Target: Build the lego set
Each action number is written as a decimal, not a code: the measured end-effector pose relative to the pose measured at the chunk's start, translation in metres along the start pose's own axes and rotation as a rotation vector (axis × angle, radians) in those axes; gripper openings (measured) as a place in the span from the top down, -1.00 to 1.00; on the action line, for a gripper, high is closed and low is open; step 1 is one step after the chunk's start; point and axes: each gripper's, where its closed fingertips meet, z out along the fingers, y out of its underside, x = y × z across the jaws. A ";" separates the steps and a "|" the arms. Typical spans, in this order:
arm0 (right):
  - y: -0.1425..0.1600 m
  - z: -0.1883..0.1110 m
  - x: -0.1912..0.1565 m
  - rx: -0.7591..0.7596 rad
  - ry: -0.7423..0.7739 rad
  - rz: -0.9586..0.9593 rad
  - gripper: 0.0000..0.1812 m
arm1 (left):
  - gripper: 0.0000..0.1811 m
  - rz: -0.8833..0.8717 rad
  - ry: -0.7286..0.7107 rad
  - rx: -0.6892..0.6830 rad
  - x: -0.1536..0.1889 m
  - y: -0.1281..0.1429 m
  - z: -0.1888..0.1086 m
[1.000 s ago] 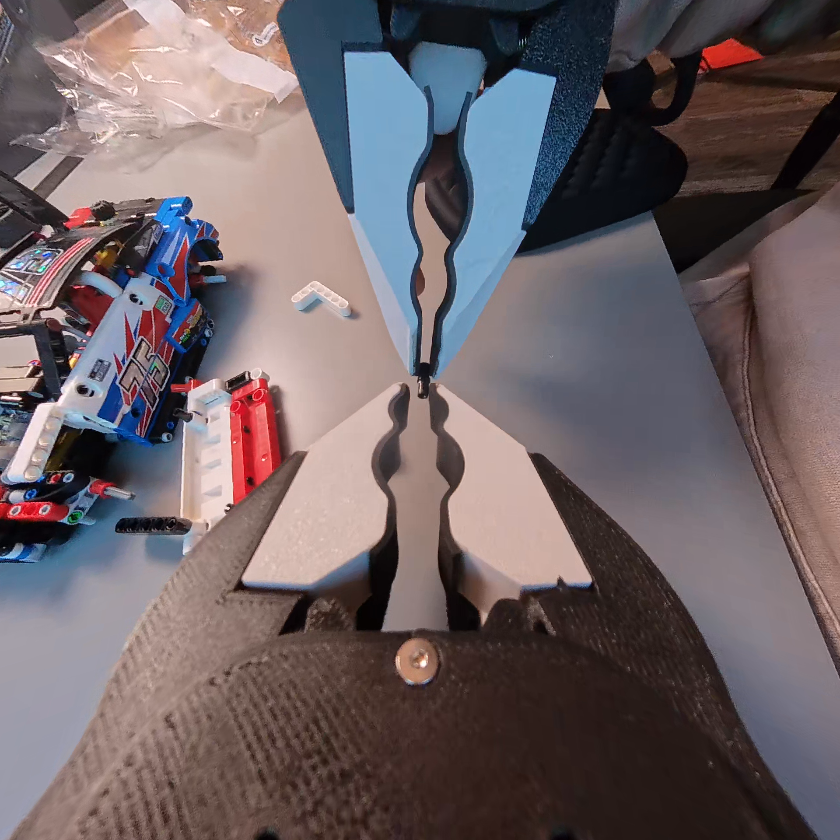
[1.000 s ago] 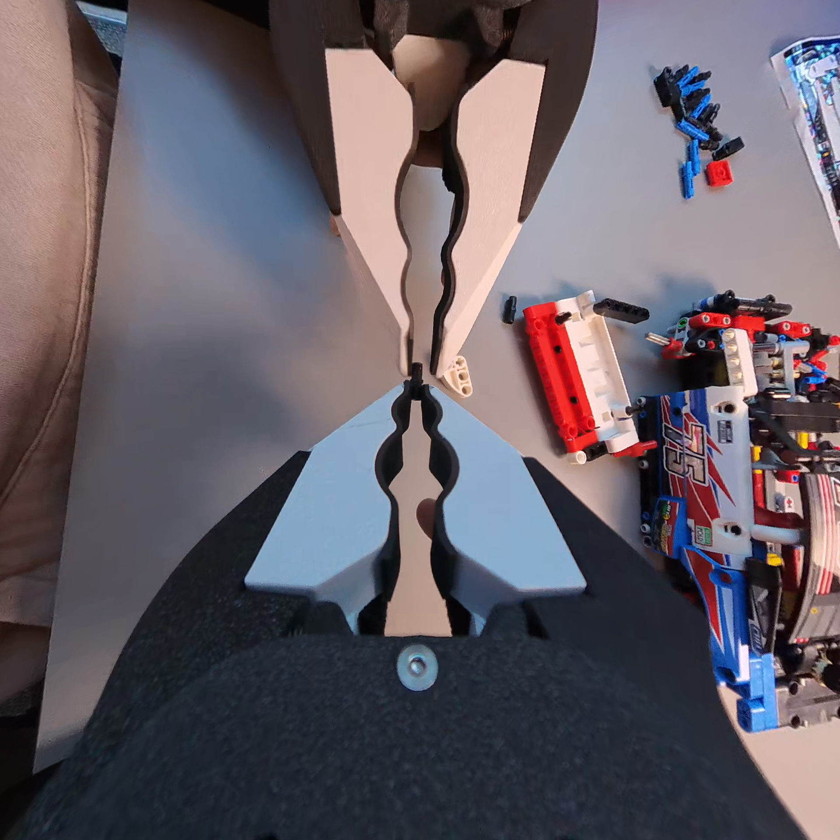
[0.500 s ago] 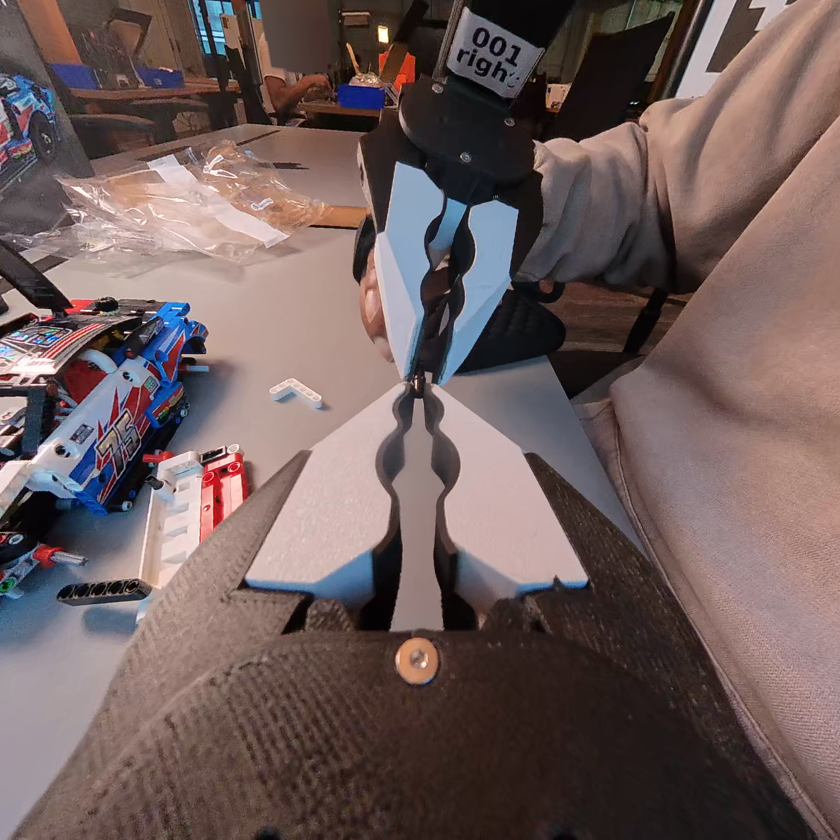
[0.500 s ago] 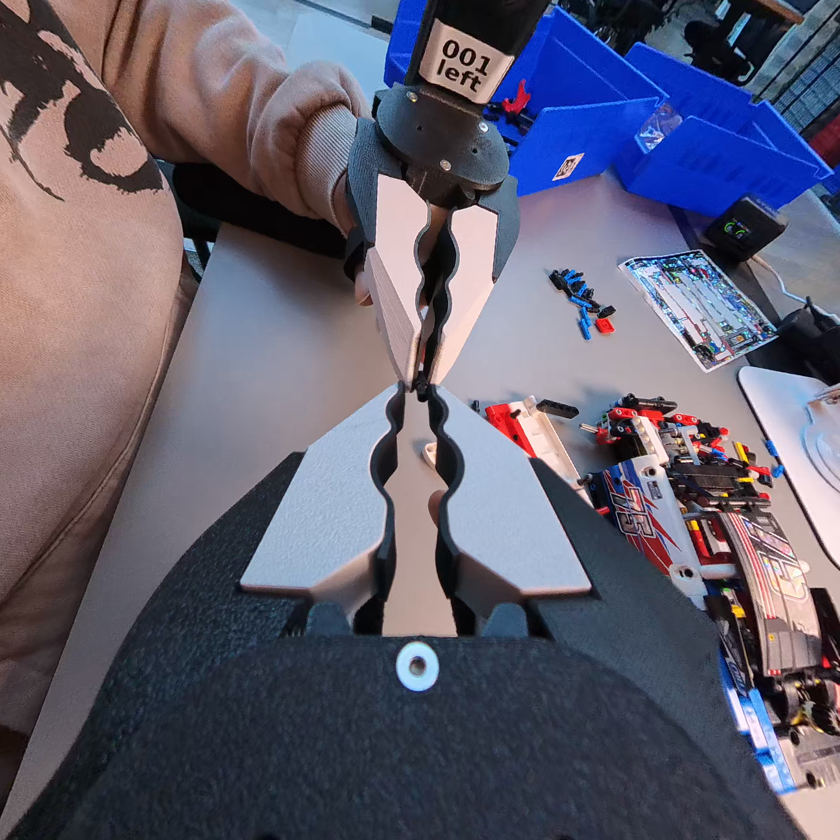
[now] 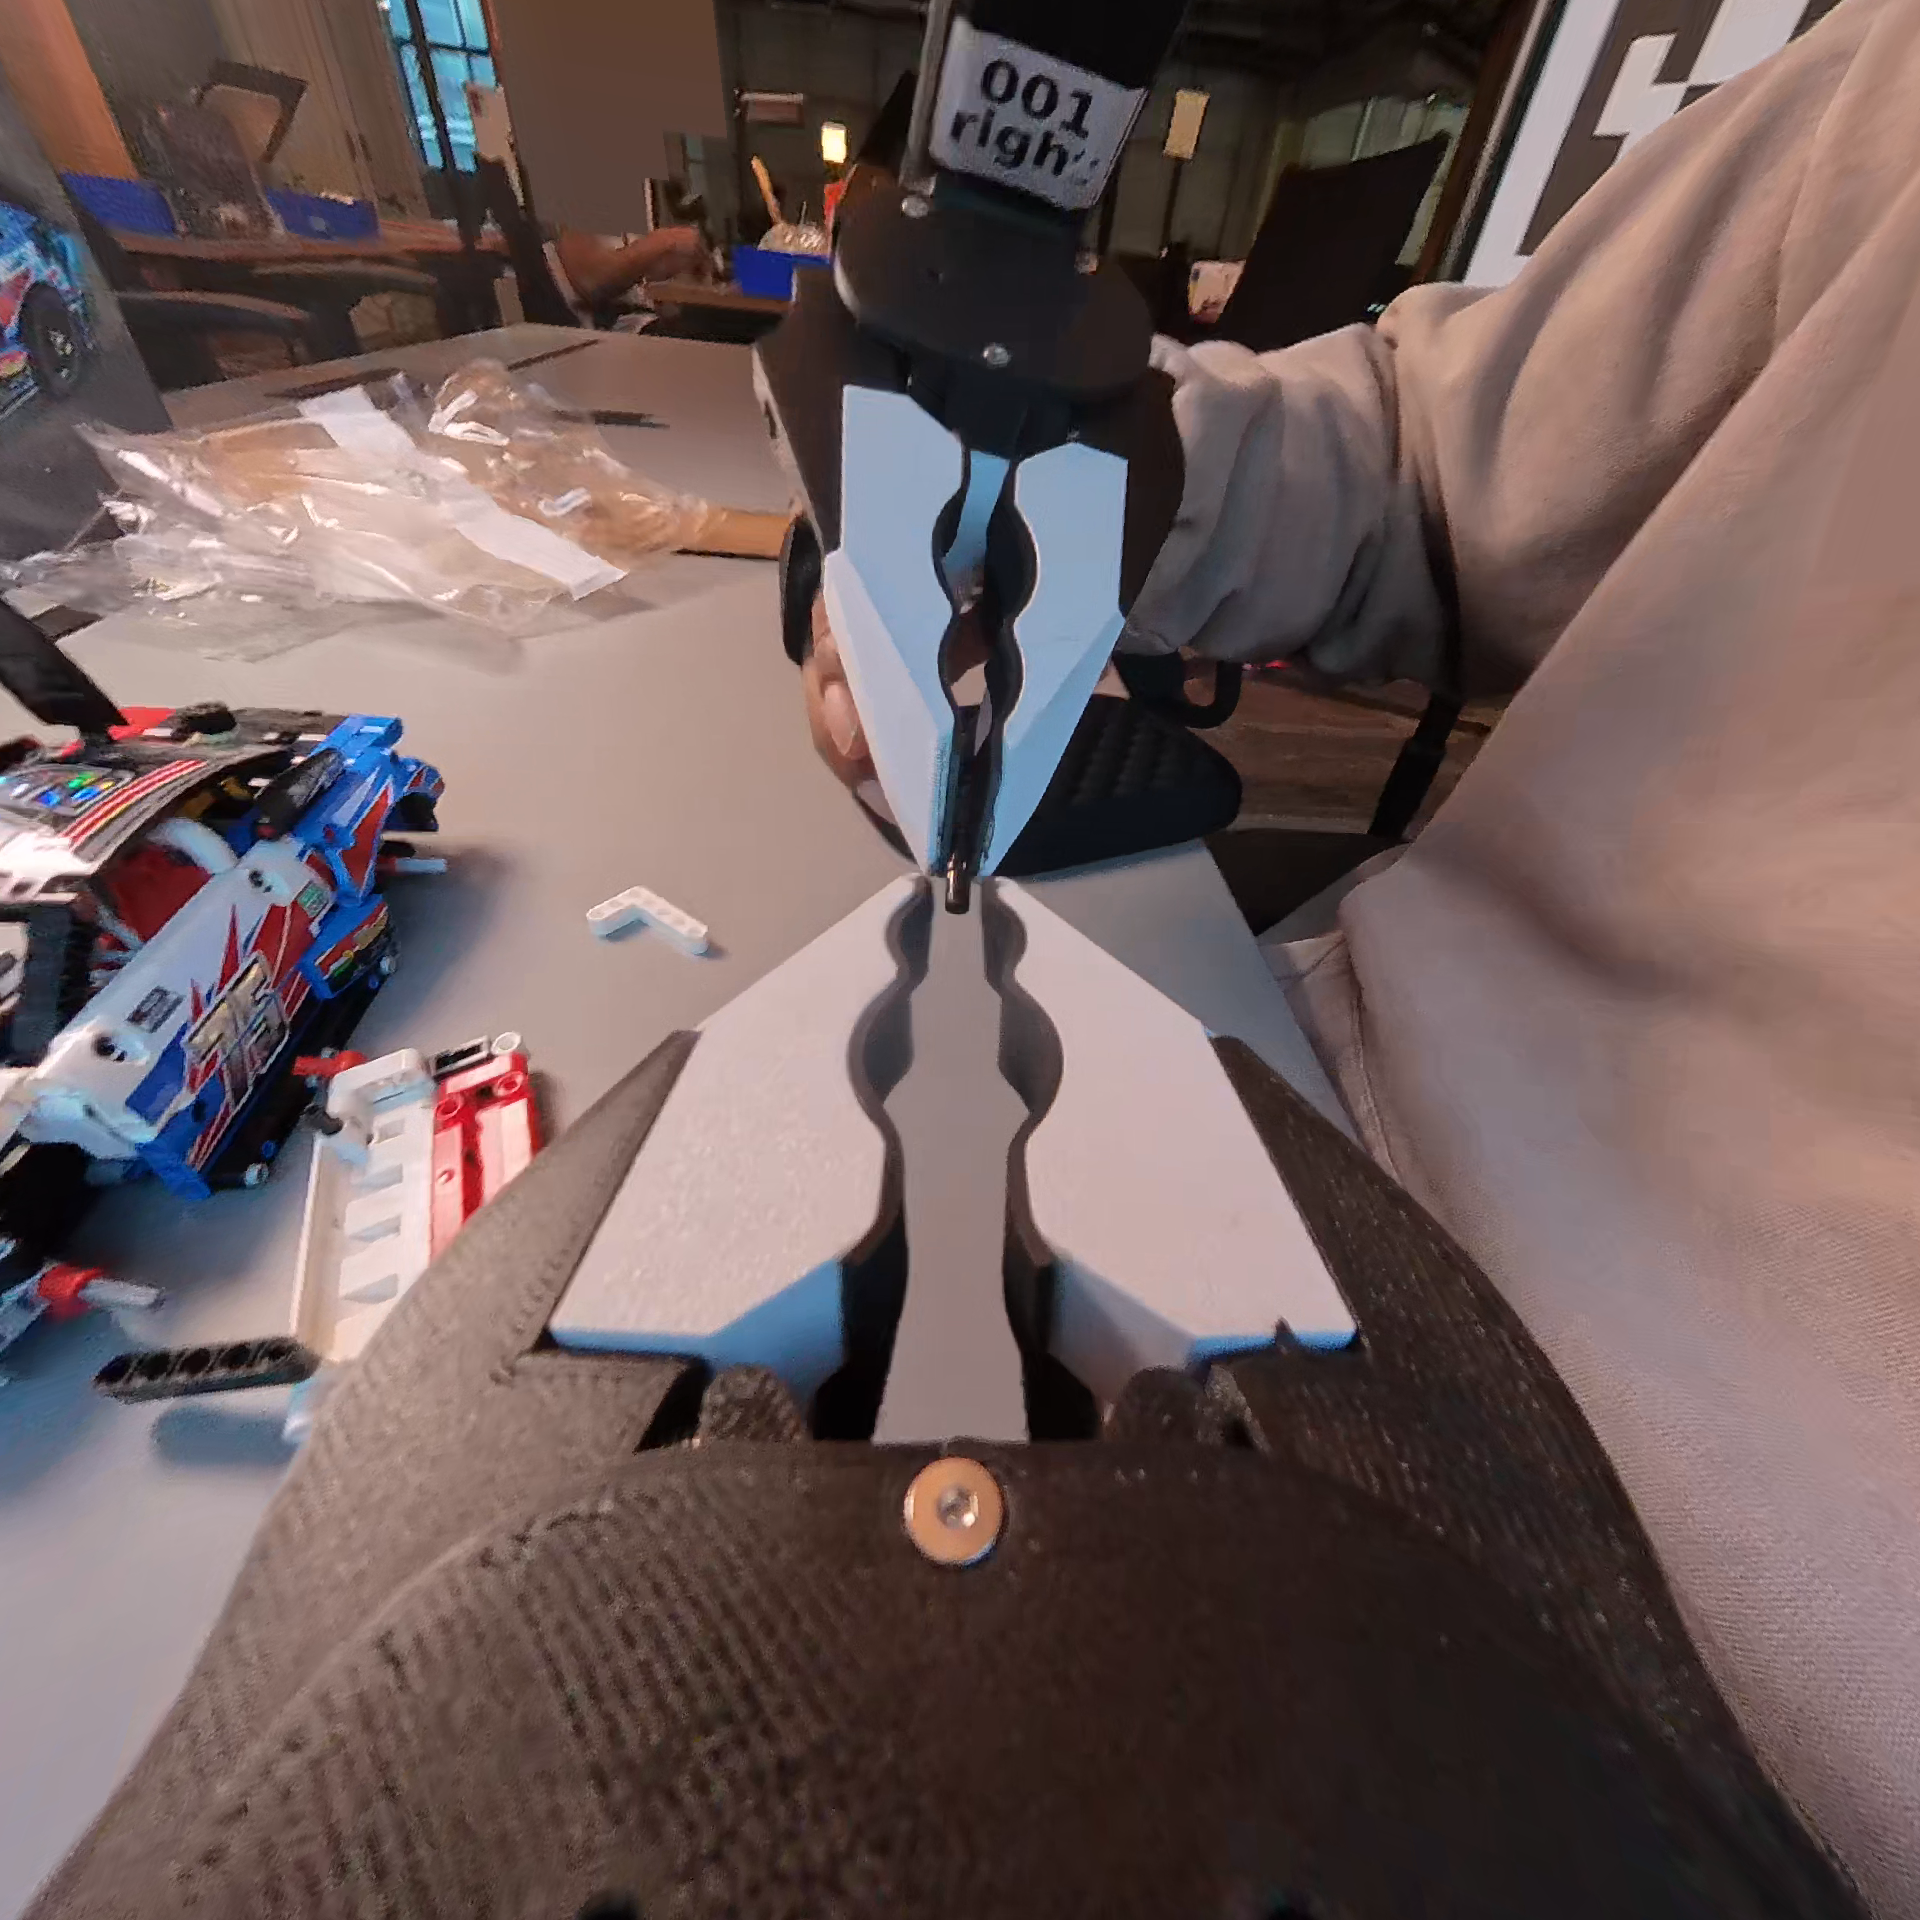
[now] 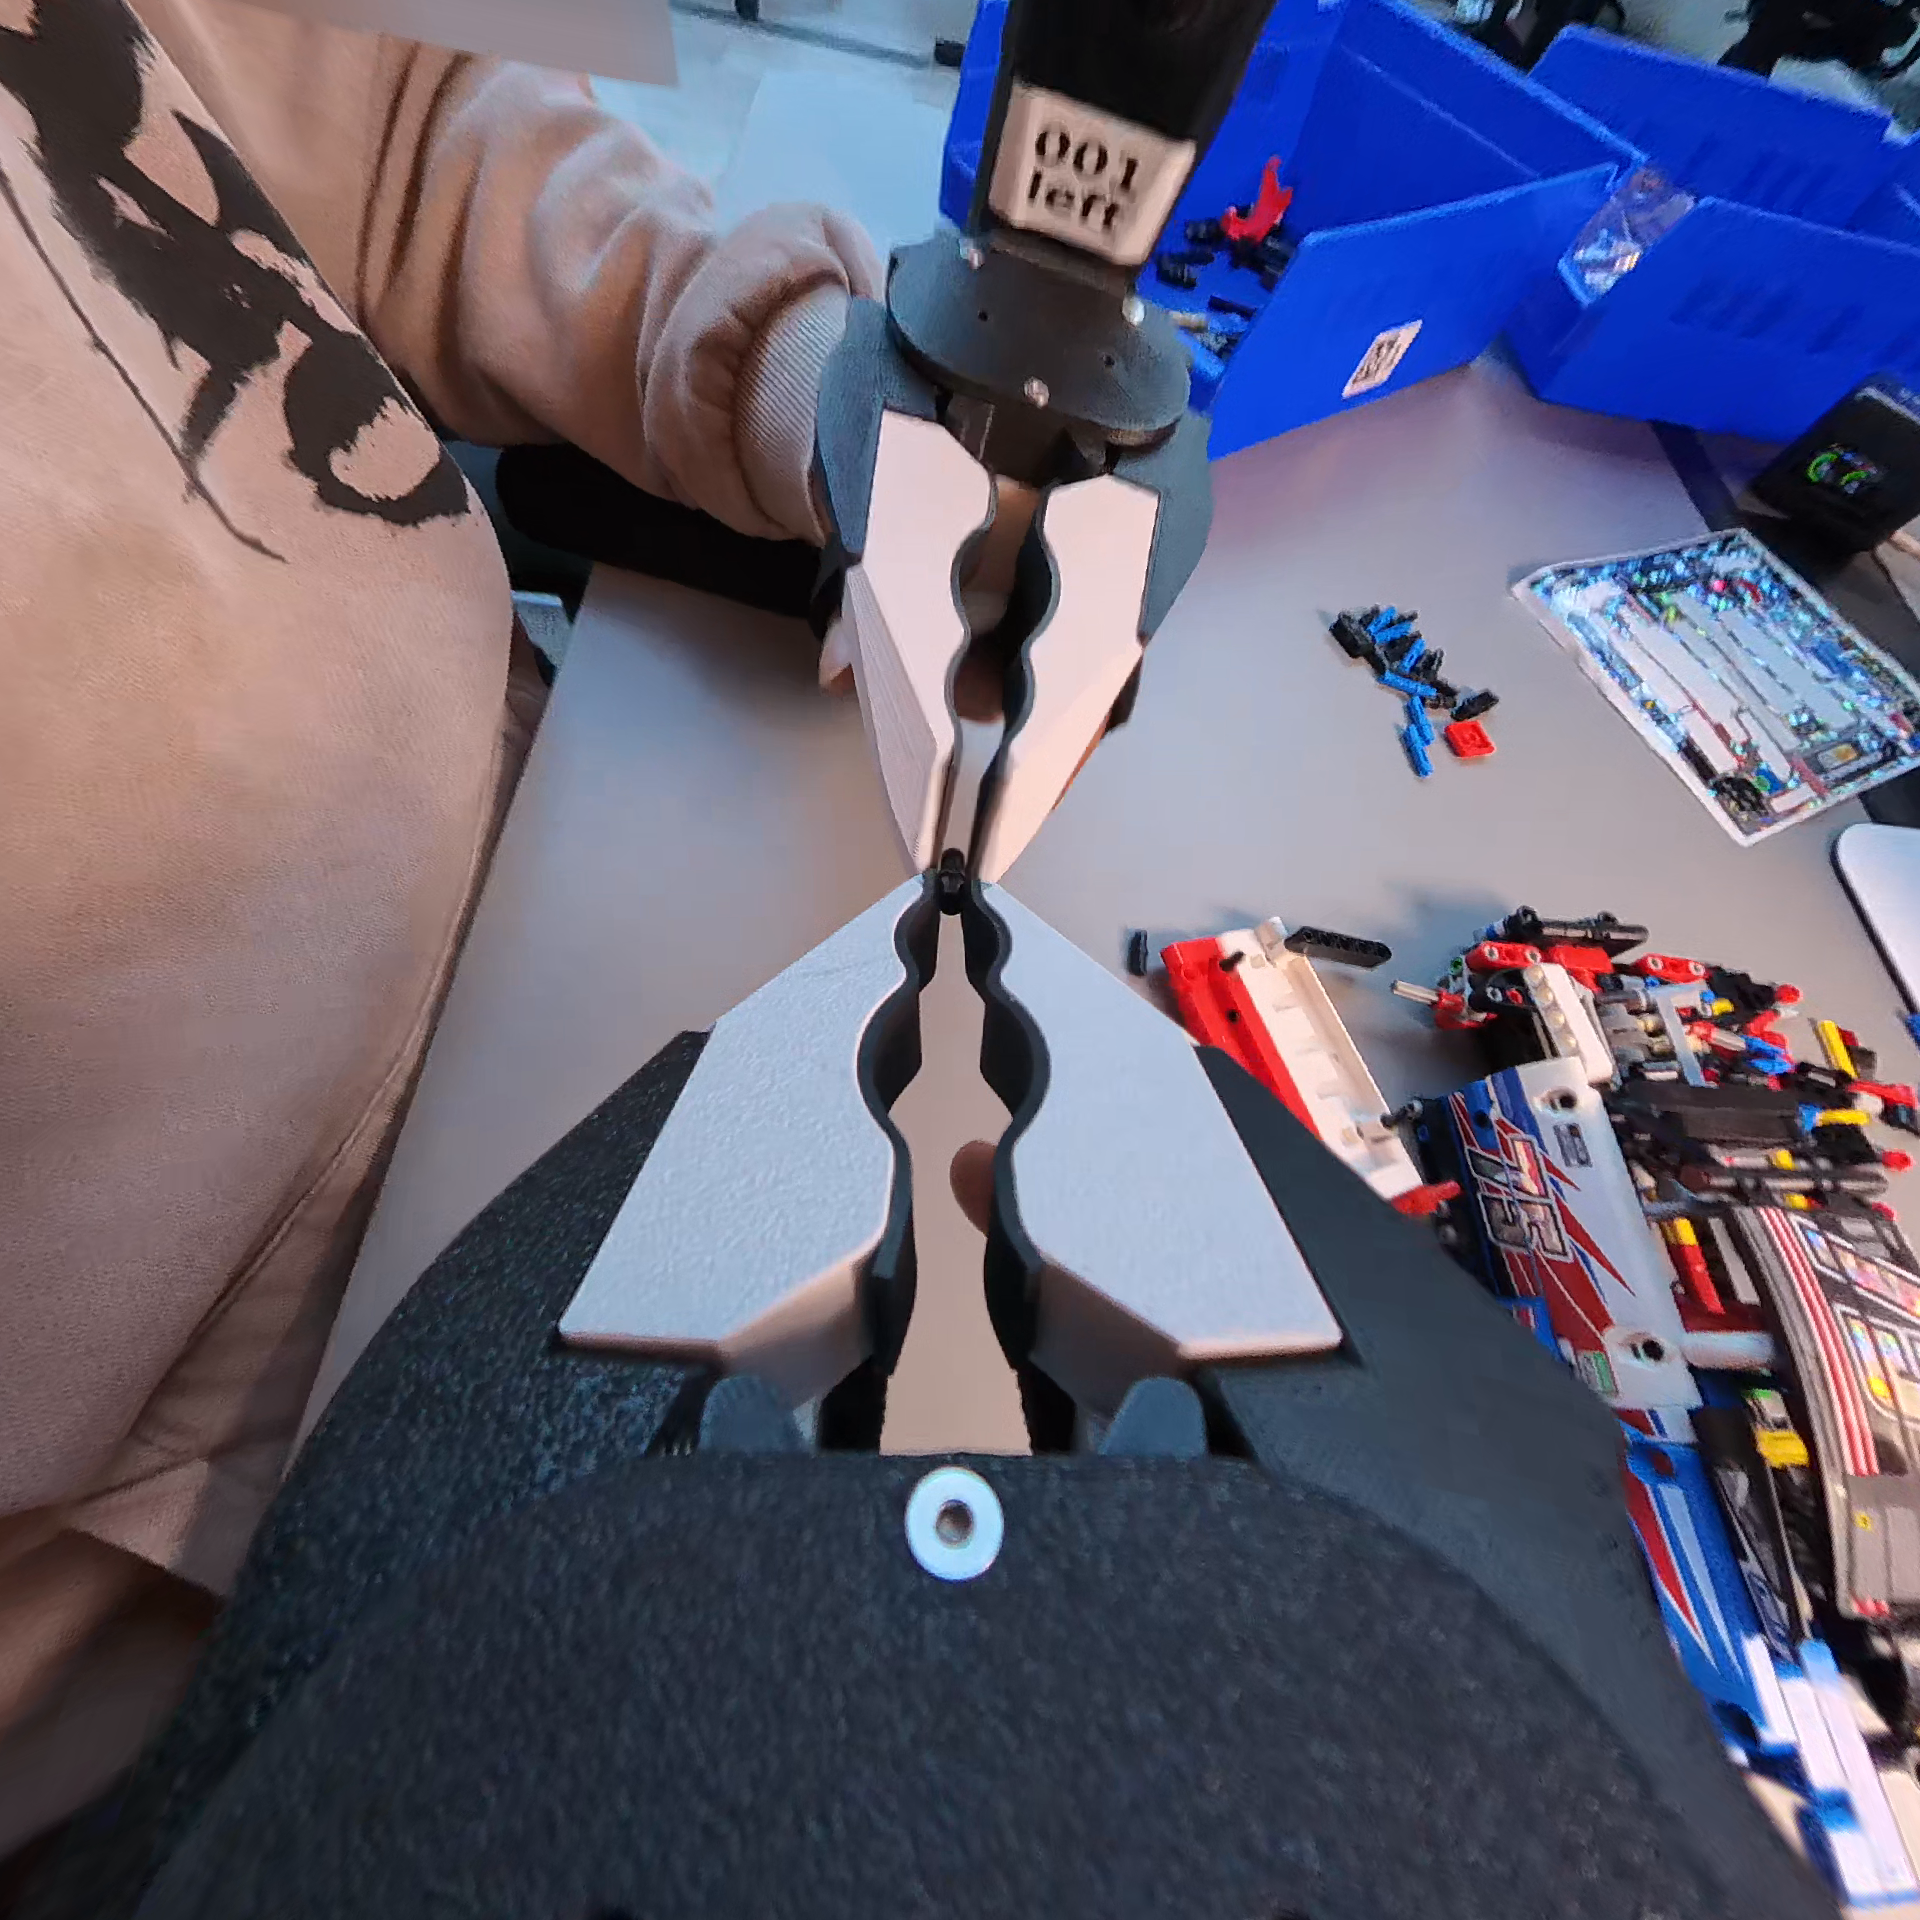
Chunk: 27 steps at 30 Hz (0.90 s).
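Observation:
My right gripper (image 6: 951, 896) is shut on a small black pin (image 6: 951, 881) at its fingertips, held above the grey table (image 6: 675, 831). My left gripper (image 5: 958, 885) faces it tip to tip. Its jaws stand slightly apart on either side of the pin's free end (image 5: 954, 896) without touching it. The right gripper also shows in the left wrist view (image 5: 961, 857), and the left gripper in the right wrist view (image 6: 954, 854). The part-built blue, white and red lego car (image 5: 208, 935) lies on the table (image 5: 623, 748), also in the right wrist view (image 6: 1662, 1195).
A red and white panel (image 5: 416, 1153), a black beam (image 5: 203, 1369) and a white angled beam (image 5: 646, 920) lie by the car. Plastic bags (image 5: 364, 520) lie at the back. Loose blue and black pins (image 6: 1403, 675), a printed sheet (image 6: 1725, 675) and blue bins (image 6: 1558, 260) are farther off. The person's body is close to the table edge. My two grippers' fingertips are within a few centimetres of each other.
Both grippers have tilted up from looking down at the table to nearly level. The left jaws closed in on the pin half a second ago and have now parted. The right still holds it.

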 end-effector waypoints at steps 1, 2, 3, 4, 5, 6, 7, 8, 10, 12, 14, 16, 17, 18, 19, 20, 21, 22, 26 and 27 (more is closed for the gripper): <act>0.009 0.002 0.006 -0.067 0.012 0.001 0.99 | 0.76 -0.015 -0.037 -0.047 -0.009 0.006 -0.002; 0.023 0.005 0.013 -0.161 0.025 0.004 0.99 | 0.66 -0.036 -0.101 -0.136 -0.023 0.019 -0.005; 0.038 0.007 0.020 -0.254 0.026 0.012 0.99 | 0.58 -0.050 -0.168 -0.250 -0.037 0.037 -0.009; 0.050 0.011 0.025 -0.324 0.024 0.025 0.99 | 0.56 -0.054 -0.211 -0.343 -0.045 0.055 -0.012; 0.060 0.016 0.028 -0.380 0.003 0.049 0.99 | 0.57 -0.058 -0.232 -0.410 -0.048 0.070 -0.013; 0.068 0.021 0.028 -0.435 -0.029 0.070 0.99 | 0.59 -0.054 -0.247 -0.460 -0.049 0.081 -0.012; 0.076 0.025 0.029 -0.489 -0.046 0.080 0.99 | 0.61 -0.037 -0.260 -0.500 -0.050 0.090 -0.010; 0.083 0.029 0.030 -0.541 -0.062 0.091 0.99 | 0.64 -0.020 -0.280 -0.527 -0.051 0.095 -0.008; 0.089 0.036 0.033 -0.594 -0.083 0.131 0.41 | 0.66 -0.007 -0.299 -0.546 -0.053 0.099 -0.002; 0.092 0.040 0.035 -0.626 -0.103 0.163 0.80 | 0.70 0.012 -0.315 -0.551 -0.056 0.098 0.001; 0.094 0.042 0.032 -0.660 -0.140 0.174 0.99 | 0.75 0.038 -0.320 -0.554 -0.056 0.099 0.004; 0.093 0.044 0.032 -0.680 -0.158 0.181 0.99 | 0.81 0.066 -0.319 -0.560 -0.056 0.099 0.005; 0.093 0.044 0.030 -0.691 -0.178 0.178 0.99 | 0.84 0.077 -0.324 -0.563 -0.056 0.099 0.006; 0.092 0.045 0.031 -0.699 -0.182 0.175 0.99 | 0.85 0.085 -0.326 -0.564 -0.057 0.099 0.006; 0.092 0.046 0.032 -0.712 -0.182 0.177 0.99 | 0.85 0.090 -0.326 -0.565 -0.057 0.099 0.007; 0.091 0.047 0.031 -0.719 -0.191 0.176 0.99 | 0.85 0.094 -0.324 -0.564 -0.056 0.099 0.007; 0.091 0.048 0.032 -0.732 -0.188 0.173 0.99 | 0.85 0.096 -0.323 -0.563 -0.056 0.099 0.007; 0.092 0.048 0.034 -0.752 -0.180 0.169 0.99 | 0.85 0.097 -0.323 -0.563 -0.056 0.099 0.007; 0.093 0.047 0.034 -0.818 -0.191 0.165 1.00 | 0.85 0.104 -0.324 -0.566 -0.056 0.099 0.008; 0.093 0.046 0.034 -0.835 -0.193 0.160 0.99 | 0.85 0.105 -0.324 -0.566 -0.056 0.099 0.008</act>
